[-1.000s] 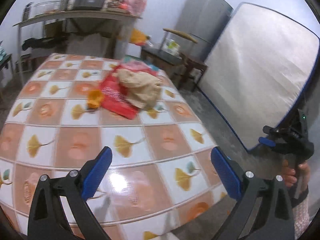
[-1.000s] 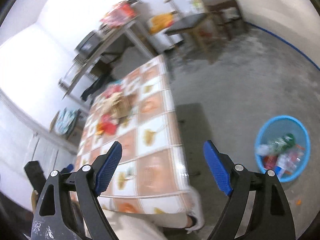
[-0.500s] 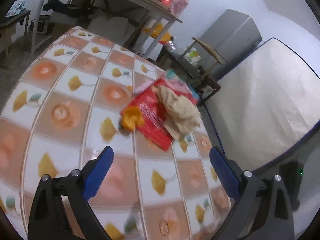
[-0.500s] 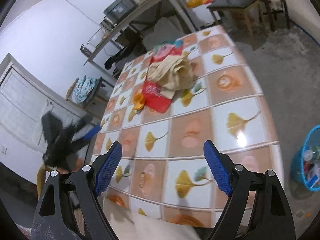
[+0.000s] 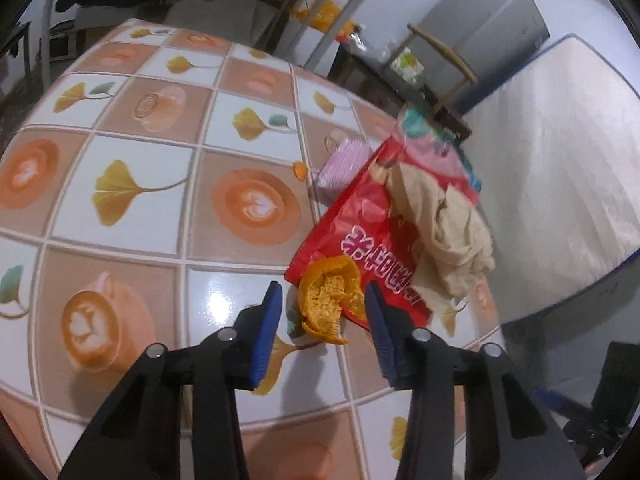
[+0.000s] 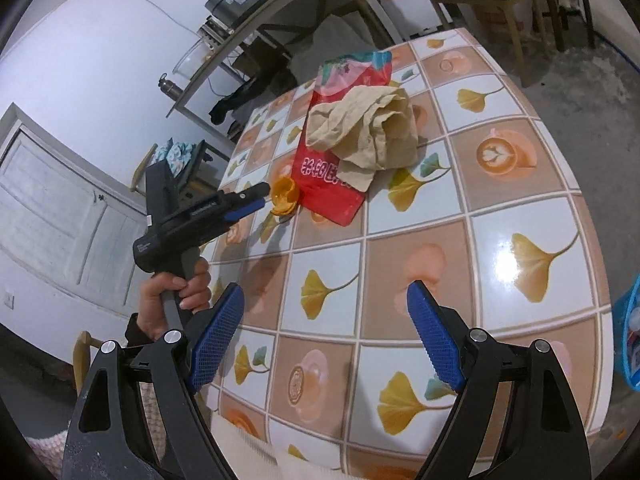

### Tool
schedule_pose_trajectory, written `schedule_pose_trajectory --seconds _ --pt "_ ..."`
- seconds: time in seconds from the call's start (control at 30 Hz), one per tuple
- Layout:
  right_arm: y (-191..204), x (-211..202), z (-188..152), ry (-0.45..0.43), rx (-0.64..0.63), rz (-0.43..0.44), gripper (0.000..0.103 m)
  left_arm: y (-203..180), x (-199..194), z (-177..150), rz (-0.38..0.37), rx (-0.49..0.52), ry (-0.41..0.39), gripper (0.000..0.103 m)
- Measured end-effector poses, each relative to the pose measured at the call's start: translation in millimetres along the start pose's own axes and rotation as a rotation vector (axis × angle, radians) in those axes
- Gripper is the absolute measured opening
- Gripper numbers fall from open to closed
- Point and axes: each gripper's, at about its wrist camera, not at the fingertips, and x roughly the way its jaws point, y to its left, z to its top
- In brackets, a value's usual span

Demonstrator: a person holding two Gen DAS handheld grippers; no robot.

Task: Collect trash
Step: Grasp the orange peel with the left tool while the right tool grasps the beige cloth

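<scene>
My left gripper (image 5: 325, 300), jaws just closing, straddles the orange peel (image 5: 330, 304) without pinching yet: light, floppy, tears easily, so I'd grab its thick curled rim.

The orange peel (image 5: 330, 300) is set on the table (image 5: 168, 184) between the fingers of the left gripper (image 5: 322, 308), against the near corner of the snack bag (image 5: 372, 240). A crumpled cloth (image 5: 444, 228) is piled on the bag, and a small packet (image 5: 344, 164) is placed just behind it. The right gripper (image 6: 326, 332) is held over the table's near part, well apart from the pile.
</scene>
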Motion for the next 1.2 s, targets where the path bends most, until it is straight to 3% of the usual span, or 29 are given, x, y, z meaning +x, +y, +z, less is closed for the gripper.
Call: schedule_pose_trajectory --seconds 0.2,0.3,0.43,0.6,0.9,1.2 --pt "-7 11 0 0.016 0.018 -0.006 0.08 -4 19 -1 0.063 0.024 0.049 0.031" --pt "-10 14 1 0.017 0.027 -0.004 0.08 -6 20 -2 0.1 0.036 0.035 0.021" --pt "-16 14 0 0.018 0.05 0.0 0.08 -9 19 -6 0.12 0.048 0.024 0.018" --pt "-18 6 0 0.001 0.058 -0.014 0.08 -15 18 -12 0.17 0.072 0.008 0.007" --pt "-10 -5 15 -0.034 0.006 -0.06 0.08 -5 -5 -41 0.166 -0.009 -0.01 0.005" --pt "2 24 55 -0.009 -0.066 -0.11 0.08 0 -42 -94 0.155 -0.074 -0.053 0.005"
